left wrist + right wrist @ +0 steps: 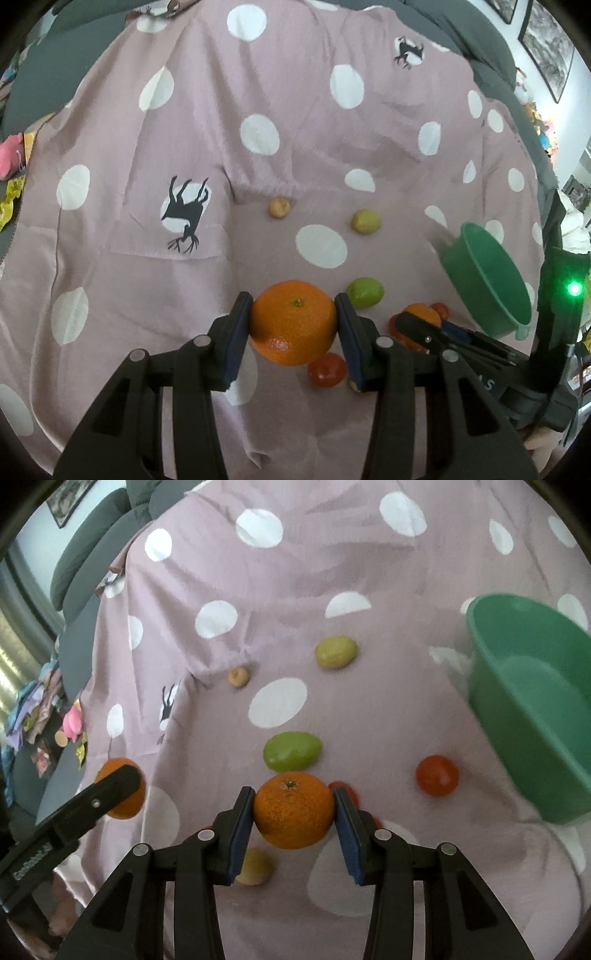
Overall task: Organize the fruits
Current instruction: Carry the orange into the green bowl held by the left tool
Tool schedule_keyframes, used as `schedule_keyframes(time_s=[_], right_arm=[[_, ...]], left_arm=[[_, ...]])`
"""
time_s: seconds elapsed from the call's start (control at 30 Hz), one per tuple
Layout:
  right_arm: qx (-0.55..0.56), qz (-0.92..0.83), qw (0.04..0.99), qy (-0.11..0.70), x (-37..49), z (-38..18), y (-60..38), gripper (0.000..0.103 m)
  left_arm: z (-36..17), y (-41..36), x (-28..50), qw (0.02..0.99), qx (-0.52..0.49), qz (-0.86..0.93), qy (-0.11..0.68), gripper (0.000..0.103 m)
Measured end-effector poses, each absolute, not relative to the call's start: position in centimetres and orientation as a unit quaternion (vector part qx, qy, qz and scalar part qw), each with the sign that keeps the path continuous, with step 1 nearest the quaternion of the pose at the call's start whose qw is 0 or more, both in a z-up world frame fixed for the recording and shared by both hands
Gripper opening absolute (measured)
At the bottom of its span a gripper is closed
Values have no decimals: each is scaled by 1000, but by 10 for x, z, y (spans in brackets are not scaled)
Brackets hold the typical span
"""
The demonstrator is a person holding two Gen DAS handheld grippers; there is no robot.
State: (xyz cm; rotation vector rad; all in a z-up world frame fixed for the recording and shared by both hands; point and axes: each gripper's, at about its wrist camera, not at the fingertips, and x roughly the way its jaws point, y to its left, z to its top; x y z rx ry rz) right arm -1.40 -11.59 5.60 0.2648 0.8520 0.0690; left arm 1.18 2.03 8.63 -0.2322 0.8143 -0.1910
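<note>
My left gripper [293, 325] is shut on a big orange [293, 321] just above the cloth. My right gripper [293, 816] is shut on a second orange [293, 814]; it also shows in the left wrist view [421, 314]. The left gripper's orange shows in the right wrist view [122, 790]. A green bowl [535, 705] stands to the right, empty, and shows in the left wrist view [487, 280]. A green lime [291, 751], a yellow-green lemon [336, 651], a small tan fruit [238, 676], a red tomato [437, 775] and another yellowish fruit [255, 866] lie on the cloth.
A pink cloth with white dots [258, 92] covers a grey sofa [96, 546]. A red tomato [327, 369] lies under my left gripper. Toys and clutter [44, 720] sit off the left edge. Framed pictures [546, 55] hang at the right.
</note>
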Motion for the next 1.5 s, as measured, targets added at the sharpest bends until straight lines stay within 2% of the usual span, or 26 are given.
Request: schedule_keyframes(time_s=[0.47,0.97,1.1,1.5], right_arm=[[137,-21,933,331,-40,105,-151,45],[131,-90,958,238,-57,179,-200,45],[144,-114,955,231,-60,170,-222,45],[201,-175,924,276,-63,130,-278,45]], left_arm=[[119,-2,-1,922,-104,-122,352,45],[159,-104,17,918,-57,-209,333,45],[153,-134,27,909,-43,-235,340,45],[122,-198,50,891,-3,-257,373,45]])
